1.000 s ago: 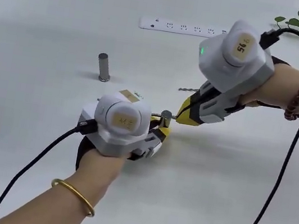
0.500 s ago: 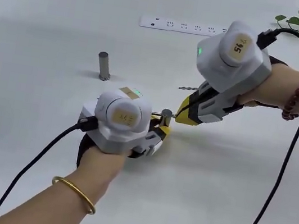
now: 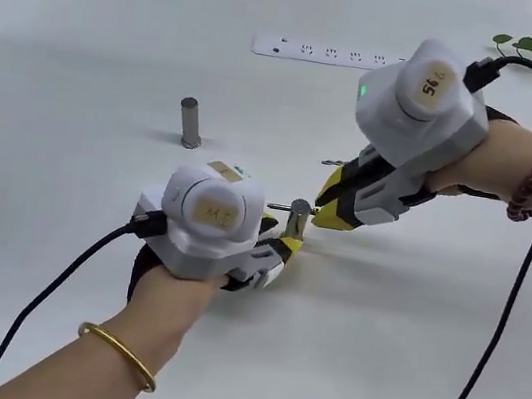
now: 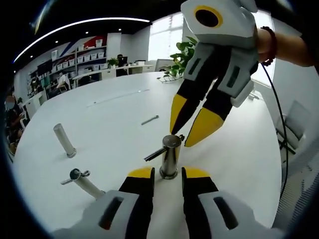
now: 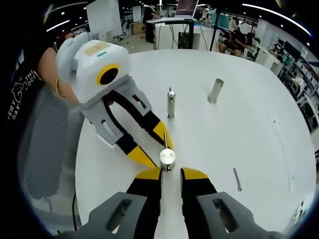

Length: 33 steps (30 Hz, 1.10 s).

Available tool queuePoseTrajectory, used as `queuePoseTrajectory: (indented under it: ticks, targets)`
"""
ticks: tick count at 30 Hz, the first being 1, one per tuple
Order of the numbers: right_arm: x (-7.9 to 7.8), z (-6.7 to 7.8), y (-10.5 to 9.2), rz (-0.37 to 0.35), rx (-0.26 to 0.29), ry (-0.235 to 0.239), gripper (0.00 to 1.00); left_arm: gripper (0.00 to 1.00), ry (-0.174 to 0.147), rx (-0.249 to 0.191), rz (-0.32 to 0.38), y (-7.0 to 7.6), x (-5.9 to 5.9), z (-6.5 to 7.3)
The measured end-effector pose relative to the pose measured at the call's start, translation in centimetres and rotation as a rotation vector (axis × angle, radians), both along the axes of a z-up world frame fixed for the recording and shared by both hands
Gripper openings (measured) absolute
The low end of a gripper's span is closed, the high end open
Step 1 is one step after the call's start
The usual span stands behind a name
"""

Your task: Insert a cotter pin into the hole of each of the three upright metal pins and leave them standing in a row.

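While the left gripper (image 3: pixel 281 238) clamps the metal pin (image 3: pixel 296 221) low on its shaft, jaws drawn narrow to either side of its foot, the pin stands upright on the white table (image 3: pixel 118 45), its long axis vertical. A cotter pin (image 3: pixel 279 206) passes level through the hole near the pin's top. Its long axis lies horizontal, across the upright one. Its thin end juts out on the side away from the right gripper (image 3: pixel 323 212), and its head sits on the side facing that gripper.

The right gripper's yellow tips come in from above at a slant, right at the cotter pin's head. The jaws stand narrow, but I cannot tell whether they pinch the head or only touch it.

Farther off, a bare pin (image 3: pixel 190 123) stands upright by itself. Another pin (image 5: pixel 171 103) stands with a cotter pin through its top. A loose cotter pin (image 3: pixel 334 162) lies flat on the table beyond the grippers.
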State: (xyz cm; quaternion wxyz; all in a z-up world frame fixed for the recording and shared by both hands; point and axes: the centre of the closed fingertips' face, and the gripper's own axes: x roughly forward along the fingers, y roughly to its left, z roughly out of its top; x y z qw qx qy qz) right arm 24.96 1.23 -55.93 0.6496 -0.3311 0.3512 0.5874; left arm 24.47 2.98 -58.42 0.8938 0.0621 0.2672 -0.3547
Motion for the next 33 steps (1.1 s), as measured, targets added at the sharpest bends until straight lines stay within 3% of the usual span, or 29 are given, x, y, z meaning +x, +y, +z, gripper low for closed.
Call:
queuePoseTrajectory:
  ticks: [5,8,12,18,33]
  targets:
    - [-0.1,0.2,0.7,-0.001,0.012,0.008,0.15,0.24,-0.011,-0.006,-0.005,0.5,0.0,0.7]
    - [-0.2,0.0,1.1,0.007,0.011,0.01,0.17,0.26,0.005,-0.025,0.007,0.8,-0.1,1.0]
    - [-0.5,-0.3,1.6,0.009,0.01,0.014,0.17,0.28,-0.001,-0.016,0.004,1.1,-0.4,1.2]
    - [-0.7,-0.9,1.8,0.011,0.002,0.013,0.16,0.3,0.017,-0.038,0.004,1.6,-1.1,1.6]
    - [-0.3,-1.5,2.3,0.026,-0.017,-0.018,0.11,0.36,-0.022,-0.06,0.013,3.0,-2.2,4.0]
